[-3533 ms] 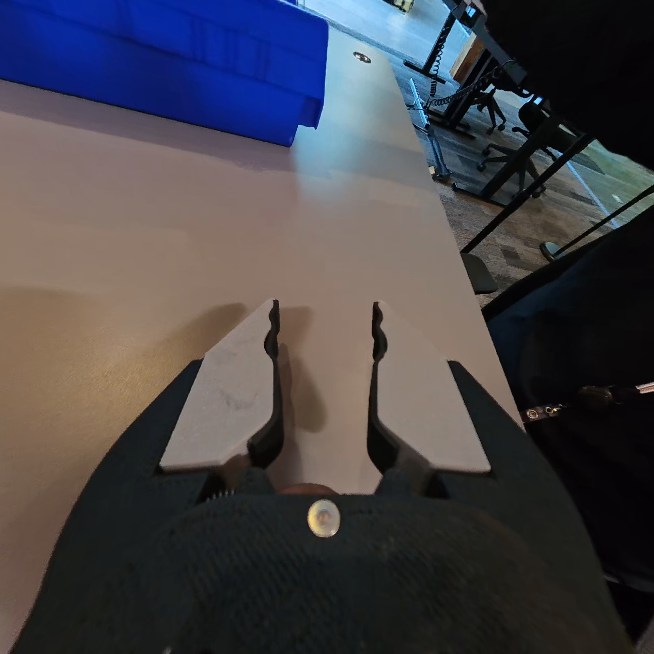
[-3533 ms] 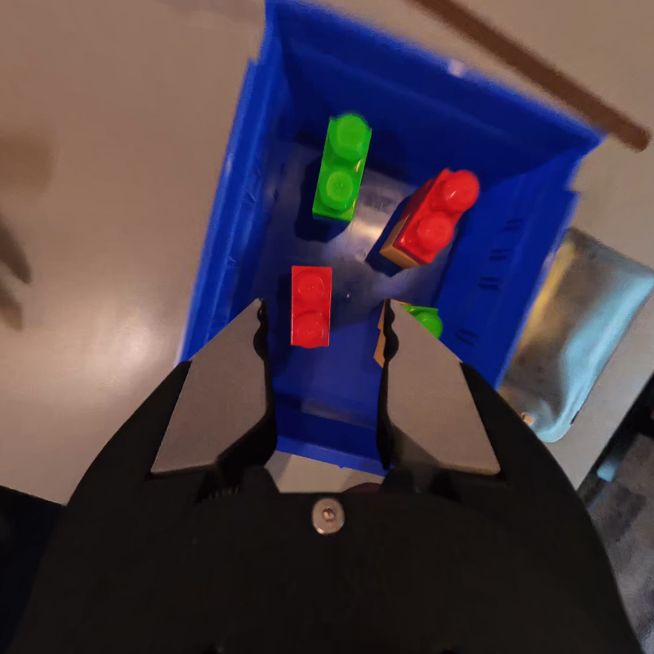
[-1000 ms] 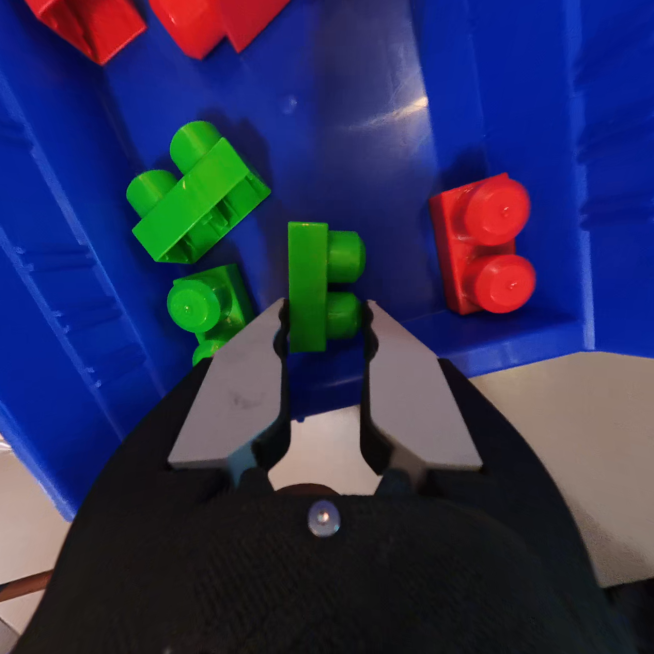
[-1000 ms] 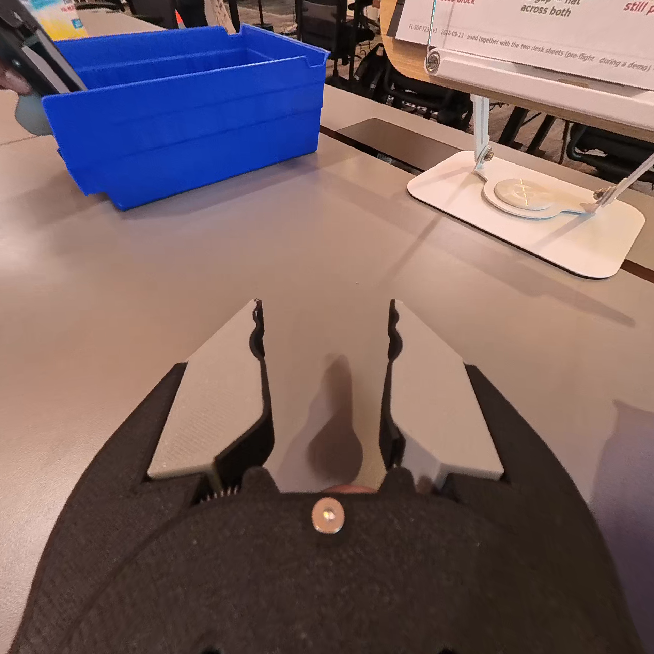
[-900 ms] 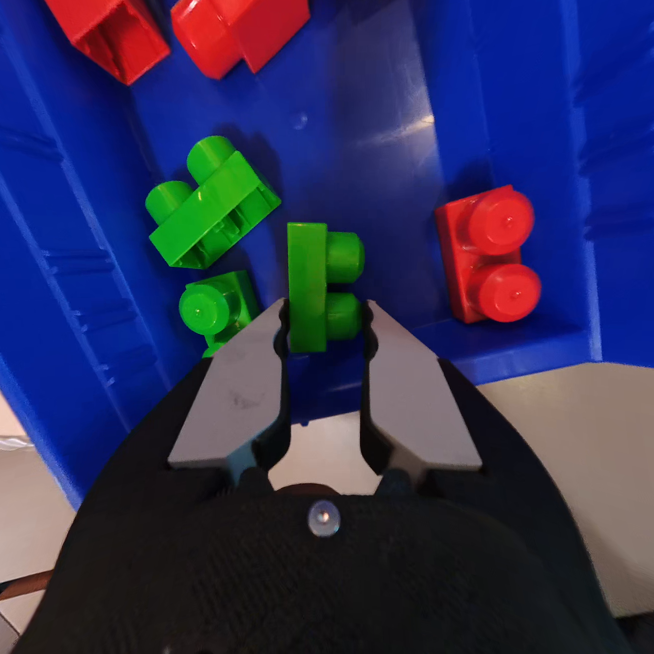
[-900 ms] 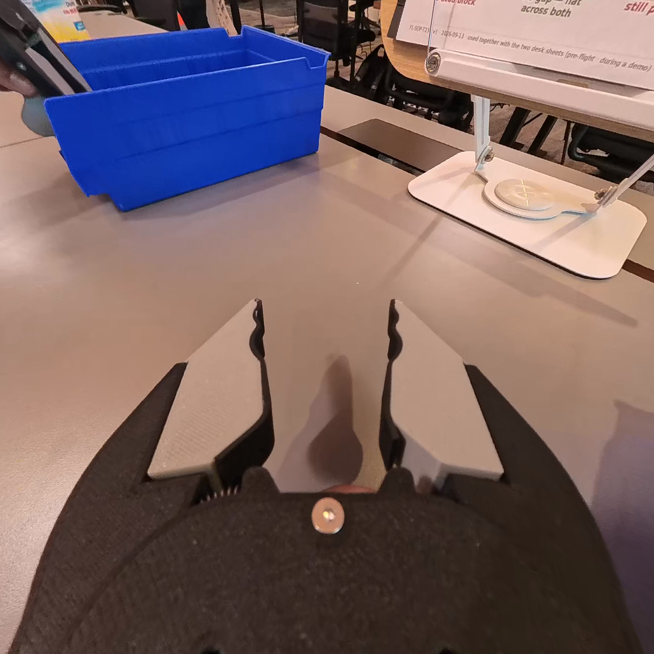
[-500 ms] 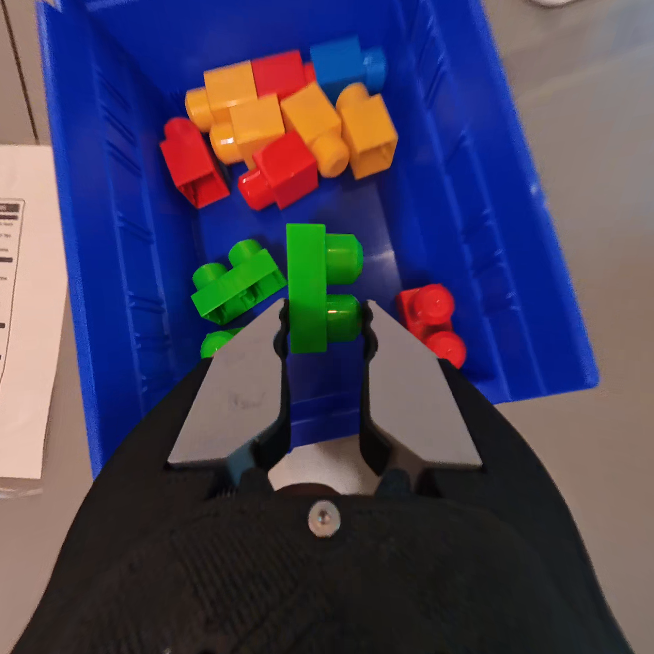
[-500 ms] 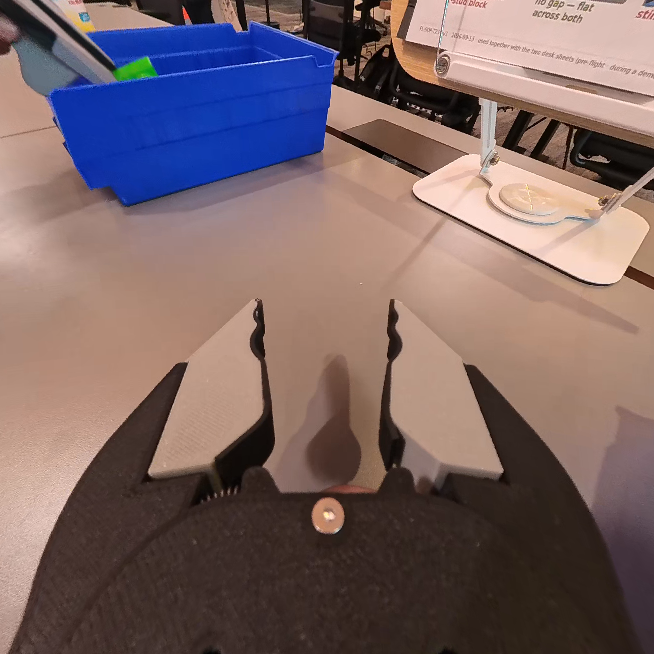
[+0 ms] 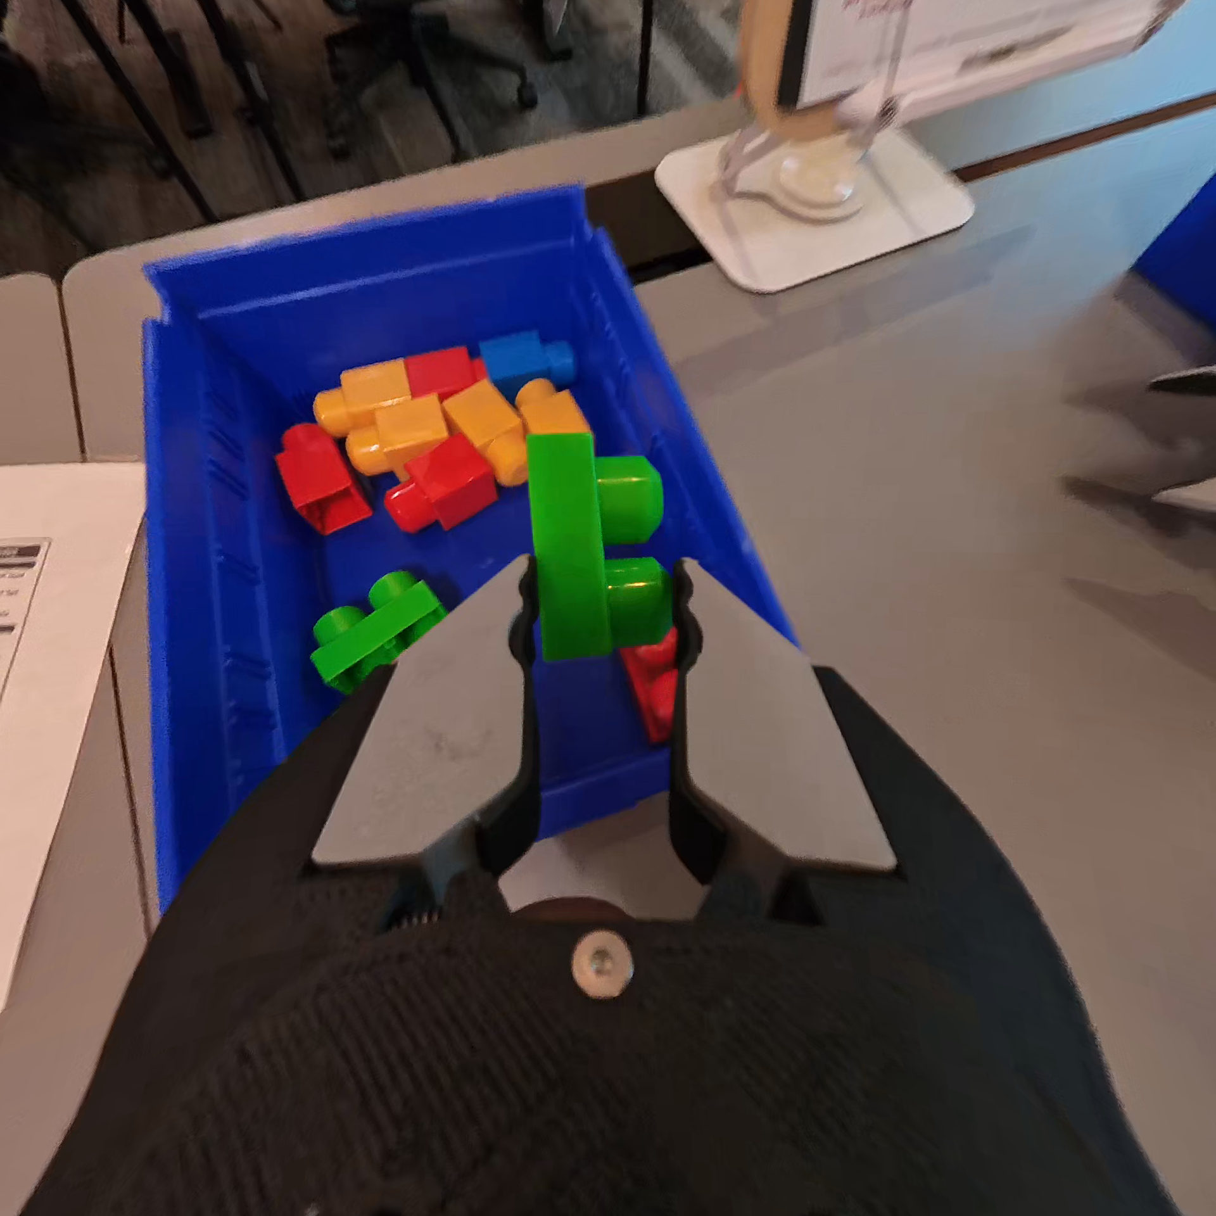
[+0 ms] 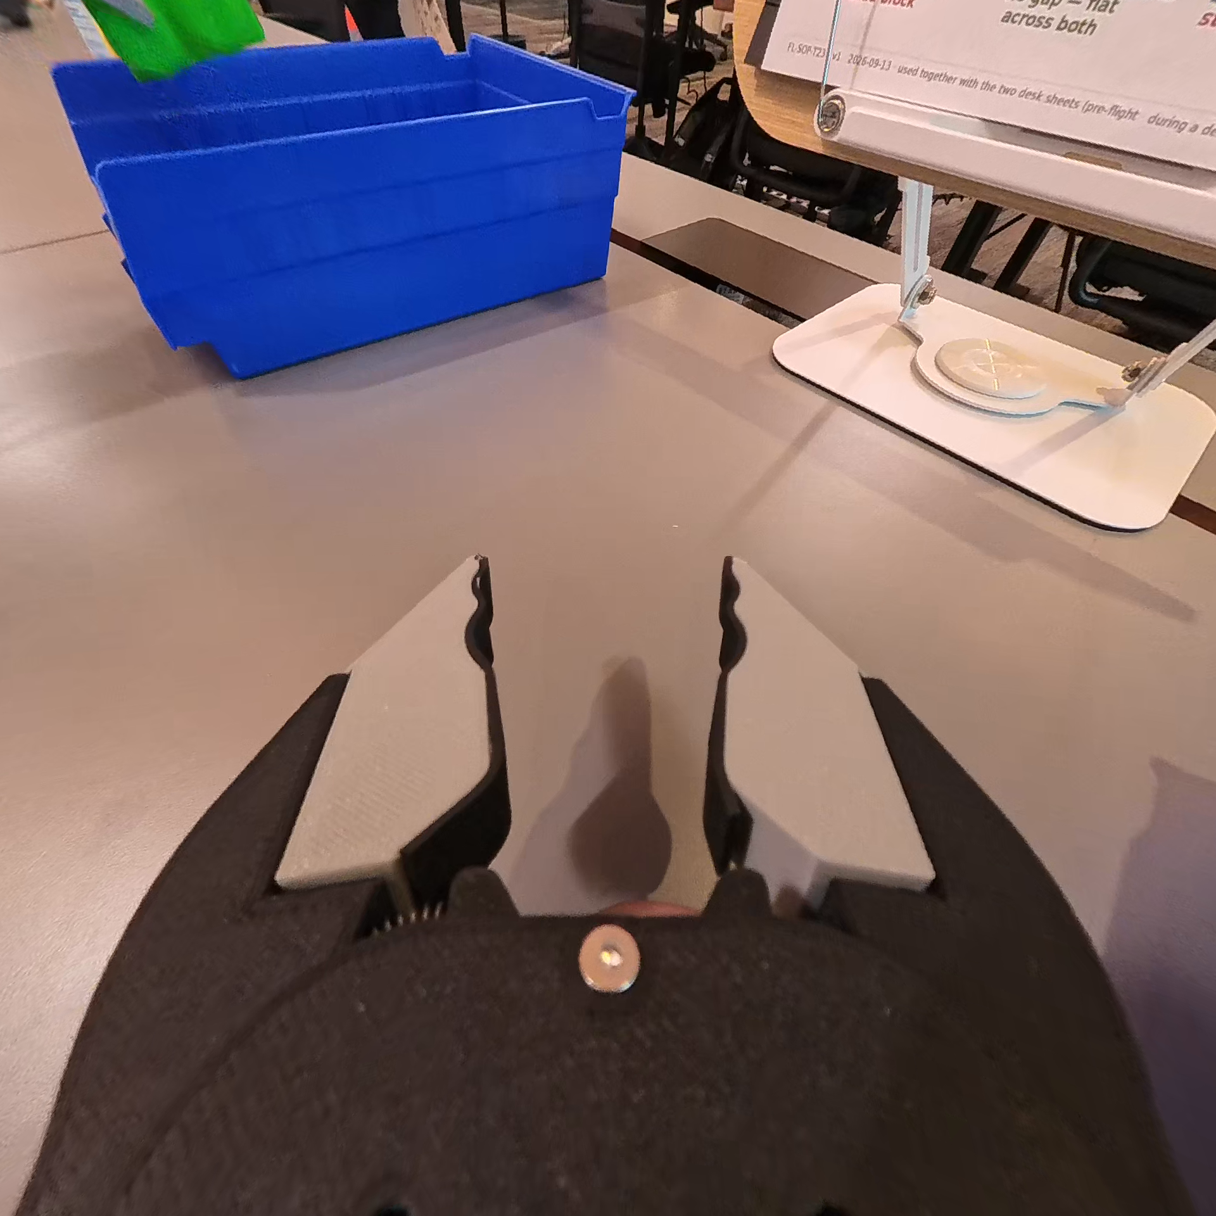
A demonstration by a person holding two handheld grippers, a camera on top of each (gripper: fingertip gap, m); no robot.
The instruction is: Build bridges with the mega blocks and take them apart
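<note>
My left gripper point(image 9: 602, 595) is shut on a green two-stud block point(image 9: 579, 546) and holds it up above the near right part of the blue bin point(image 9: 197, 526). The block lies on its side, studs pointing right. In the bin lie another green block point(image 9: 372, 625), a red block point(image 9: 655, 687) partly behind my fingers, and a heap of several yellow, red and blue blocks point(image 9: 428, 434) at the far end. My right gripper point(image 10: 602, 579) is open and empty, low over bare table. The right wrist view shows the bin point(image 10: 368, 210) at far left and the held green block point(image 10: 181, 33) above it.
A white stand base point(image 10: 987, 401) carrying a tilted printed board point(image 10: 1026, 85) sits at the right back of the grey table point(image 10: 460, 474). A white sheet point(image 9: 46, 645) lies left of the bin. Office chairs and desk legs stand beyond the table edge. Some 35 cm of space lies between my two pairs of fingers.
My left gripper has lifted the green block up out of the bin and pulled back, so the whole bin now shows. The right gripper has stayed open over the table, barely shifting.
</note>
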